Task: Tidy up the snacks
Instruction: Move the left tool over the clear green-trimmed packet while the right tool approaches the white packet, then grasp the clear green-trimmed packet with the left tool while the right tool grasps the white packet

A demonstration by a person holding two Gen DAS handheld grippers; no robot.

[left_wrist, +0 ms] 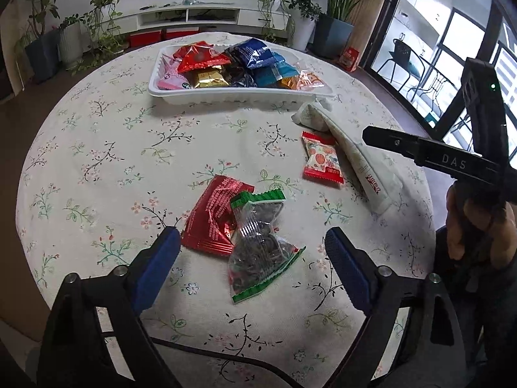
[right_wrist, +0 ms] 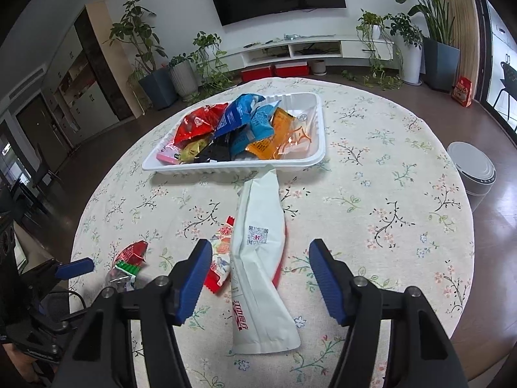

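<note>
A white tray (left_wrist: 226, 97) at the far side of the round table holds several snack packets; it also shows in the right wrist view (right_wrist: 318, 119). My left gripper (left_wrist: 252, 268) is open, hovering over a clear green-edged packet of dark seeds (left_wrist: 258, 245) that lies partly on a red foil packet (left_wrist: 213, 216). My right gripper (right_wrist: 258, 281) is open above a long white packet (right_wrist: 258, 252), which lies over a red-and-white candy packet (right_wrist: 219, 255). The same white packet (left_wrist: 352, 158) and candy packet (left_wrist: 321, 158) show in the left wrist view.
The table has a floral cloth (left_wrist: 113, 161). A white round appliance (right_wrist: 473, 168) stands on the floor to the right. Potted plants (right_wrist: 439, 32) and a TV shelf (right_wrist: 307, 50) line the far wall. The right gripper's body (left_wrist: 452, 158) shows at the right of the left view.
</note>
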